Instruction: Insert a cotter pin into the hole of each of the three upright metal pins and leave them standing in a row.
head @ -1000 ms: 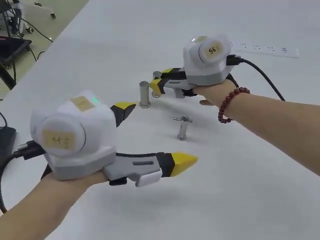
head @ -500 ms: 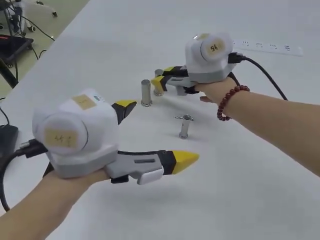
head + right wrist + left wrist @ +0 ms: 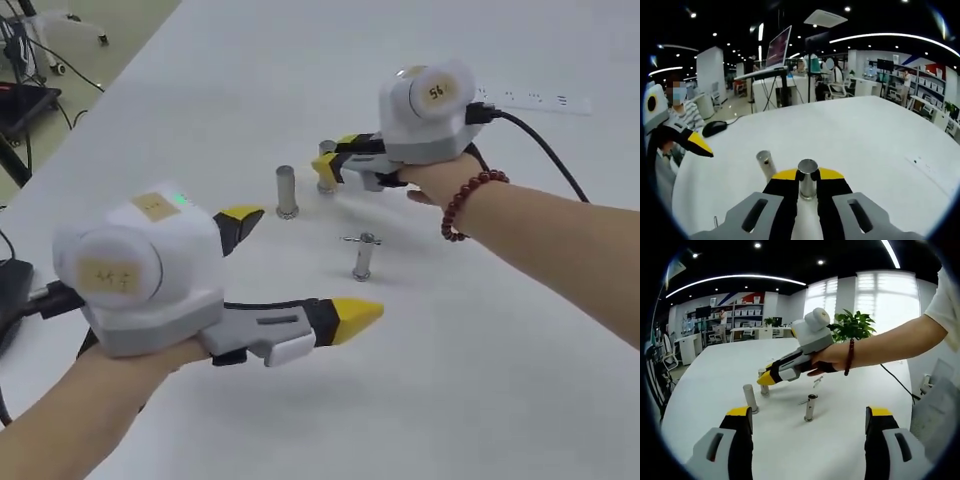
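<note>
Three upright metal pins stand on the white table [image 3: 500,380]. The nearest pin [image 3: 363,257] [image 3: 810,407] carries a cotter pin through its head. A bare pin [image 3: 286,192] [image 3: 750,398] [image 3: 765,162] stands left of it. My right gripper [image 3: 326,170] [image 3: 807,182] [image 3: 765,380] is shut on the far pin [image 3: 327,158] [image 3: 807,185] [image 3: 763,389], its yellow tips on either side of the shaft. My left gripper [image 3: 300,265] [image 3: 810,412] hangs open in front of the row with nothing between its jaws.
A white power strip [image 3: 530,98] lies at the far right, and the right gripper's black cable [image 3: 545,160] runs toward it. The table's left edge [image 3: 90,110] drops to a floor with cables and stands. A small metal piece [image 3: 817,383] lies beyond the pinned pin.
My right gripper, with the far pin between its tips, has shifted slightly right, away from the bare pin. The left gripper has sunk a little and stays open.
</note>
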`<control>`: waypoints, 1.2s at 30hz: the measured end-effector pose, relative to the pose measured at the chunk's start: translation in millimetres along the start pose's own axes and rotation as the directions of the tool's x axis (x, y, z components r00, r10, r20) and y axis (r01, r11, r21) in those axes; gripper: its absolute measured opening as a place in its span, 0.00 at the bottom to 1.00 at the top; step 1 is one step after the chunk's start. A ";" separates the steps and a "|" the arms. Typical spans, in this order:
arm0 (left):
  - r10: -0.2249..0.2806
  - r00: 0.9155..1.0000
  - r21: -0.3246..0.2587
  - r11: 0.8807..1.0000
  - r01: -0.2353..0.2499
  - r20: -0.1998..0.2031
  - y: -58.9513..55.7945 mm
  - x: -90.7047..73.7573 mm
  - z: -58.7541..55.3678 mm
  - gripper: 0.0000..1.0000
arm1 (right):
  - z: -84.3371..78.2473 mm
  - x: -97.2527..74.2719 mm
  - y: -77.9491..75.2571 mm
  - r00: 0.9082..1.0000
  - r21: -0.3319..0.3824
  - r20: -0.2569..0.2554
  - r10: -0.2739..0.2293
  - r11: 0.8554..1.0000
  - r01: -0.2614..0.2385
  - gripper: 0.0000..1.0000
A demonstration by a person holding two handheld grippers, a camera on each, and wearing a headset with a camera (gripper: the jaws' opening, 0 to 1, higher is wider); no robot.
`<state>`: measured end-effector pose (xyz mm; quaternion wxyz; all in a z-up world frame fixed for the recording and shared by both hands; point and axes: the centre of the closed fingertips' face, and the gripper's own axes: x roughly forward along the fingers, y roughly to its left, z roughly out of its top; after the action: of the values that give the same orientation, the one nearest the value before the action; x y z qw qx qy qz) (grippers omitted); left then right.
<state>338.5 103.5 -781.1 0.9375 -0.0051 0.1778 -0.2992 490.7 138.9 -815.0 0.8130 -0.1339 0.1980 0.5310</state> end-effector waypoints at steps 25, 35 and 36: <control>-0.016 1.000 0.026 1.000 0.016 0.012 -14.0 1.5 9.6 0.91 | -47.8 -81.5 -0.8 0.997 0.006 -0.062 -0.042 0.999 0.043 0.13; -0.033 0.999 0.037 0.999 0.033 0.007 -21.1 3.1 10.0 0.90 | -58.0 -108.7 14.0 0.996 0.012 -0.073 -0.046 0.999 0.047 0.13; -0.035 0.999 0.038 0.999 0.034 0.005 -21.8 3.1 9.9 0.90 | -58.8 -108.8 13.6 0.996 0.012 -0.073 -0.045 0.999 0.046 0.13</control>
<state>332.0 82.9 -770.3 0.9326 0.0085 0.1692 -0.3186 428.8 30.9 -816.6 0.8181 -0.1519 0.2279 0.5056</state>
